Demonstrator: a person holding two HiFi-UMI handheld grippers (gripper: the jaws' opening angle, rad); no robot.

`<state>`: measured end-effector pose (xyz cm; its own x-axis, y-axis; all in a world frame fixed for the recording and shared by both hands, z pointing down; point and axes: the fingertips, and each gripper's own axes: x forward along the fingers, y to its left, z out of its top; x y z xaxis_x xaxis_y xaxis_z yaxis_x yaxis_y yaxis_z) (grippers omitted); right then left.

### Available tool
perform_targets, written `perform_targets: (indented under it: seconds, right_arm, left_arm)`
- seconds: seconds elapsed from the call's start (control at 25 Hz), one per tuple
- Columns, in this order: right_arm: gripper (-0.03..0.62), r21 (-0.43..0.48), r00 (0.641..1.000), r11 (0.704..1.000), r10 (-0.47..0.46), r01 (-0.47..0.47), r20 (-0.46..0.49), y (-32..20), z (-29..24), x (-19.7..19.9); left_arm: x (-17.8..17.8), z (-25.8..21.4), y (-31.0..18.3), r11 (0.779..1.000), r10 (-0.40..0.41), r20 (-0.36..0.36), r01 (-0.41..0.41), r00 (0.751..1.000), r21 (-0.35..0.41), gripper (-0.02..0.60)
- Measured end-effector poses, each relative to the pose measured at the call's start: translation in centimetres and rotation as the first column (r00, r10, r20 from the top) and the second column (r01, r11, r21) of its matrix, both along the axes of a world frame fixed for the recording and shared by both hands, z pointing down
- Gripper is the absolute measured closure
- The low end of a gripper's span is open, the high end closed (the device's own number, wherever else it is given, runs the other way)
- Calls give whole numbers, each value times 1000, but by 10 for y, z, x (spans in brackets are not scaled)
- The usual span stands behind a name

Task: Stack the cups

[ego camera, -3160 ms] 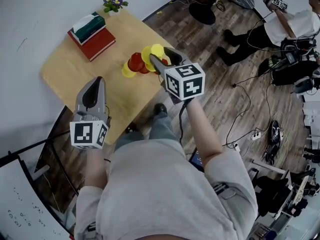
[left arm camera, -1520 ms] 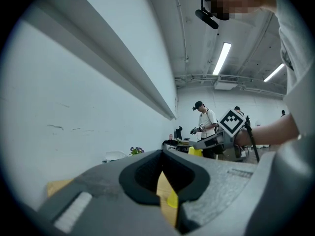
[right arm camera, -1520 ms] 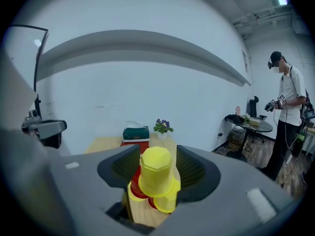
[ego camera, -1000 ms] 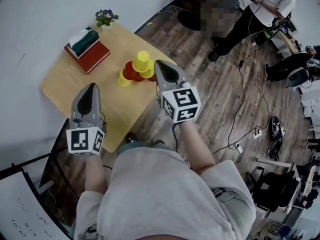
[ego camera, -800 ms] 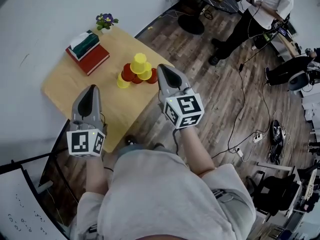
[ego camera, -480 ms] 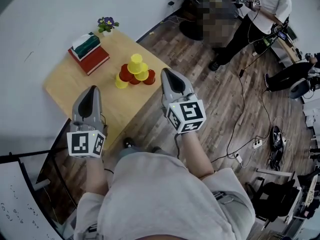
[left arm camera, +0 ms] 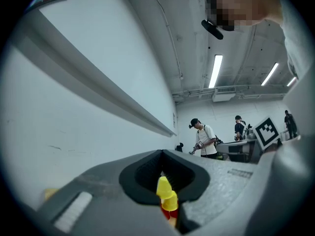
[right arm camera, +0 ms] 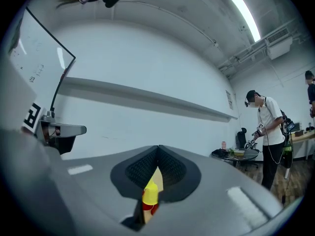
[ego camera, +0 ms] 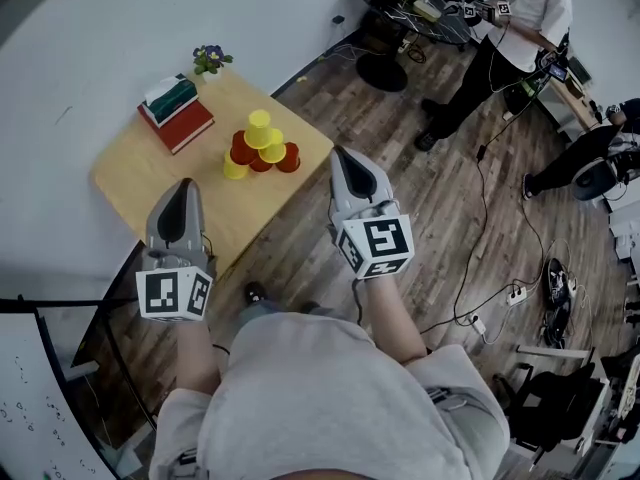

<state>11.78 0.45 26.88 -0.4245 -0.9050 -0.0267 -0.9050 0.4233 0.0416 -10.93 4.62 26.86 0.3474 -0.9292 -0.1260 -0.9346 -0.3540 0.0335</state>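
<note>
1. Head view: the cups (ego camera: 259,146) stand on the table (ego camera: 135,178) as a pyramid of 3 tiers, red and yellow, with 1 yellow cup on top. The left gripper (ego camera: 183,184) hangs over the table's near corner. The right gripper (ego camera: 346,154) hangs over the floor just past the table's edge. Both are well apart from the cups.
2. Left gripper view: the jaws are pressed together with nothing between them. The cups (left arm camera: 166,199) show only far off, through the notch in the pads.
3. Right gripper view: the jaws are likewise closed and empty, and the cups (right arm camera: 149,196) are again distant.
4. I judge the stack finished and this the step of standing clear. Next, I need only keep both grippers off the pyramid, since any nudge could topple it.
</note>
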Motion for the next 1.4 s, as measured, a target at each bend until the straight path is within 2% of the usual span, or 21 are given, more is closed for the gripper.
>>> perform_targets:
  seconds: [0.48,1.4]
  right_arm:
    - [592,19,1000,1000,5,-5,26,34,-3,30]
    - [592,37,1000,999,-15,14,22,61,-7,63]
  left_arm:
    - [28,-14,35,998,-19,-21,20,1000,53,576]
    - [68,-13,61,998,-22,-32,24,999,55,577]
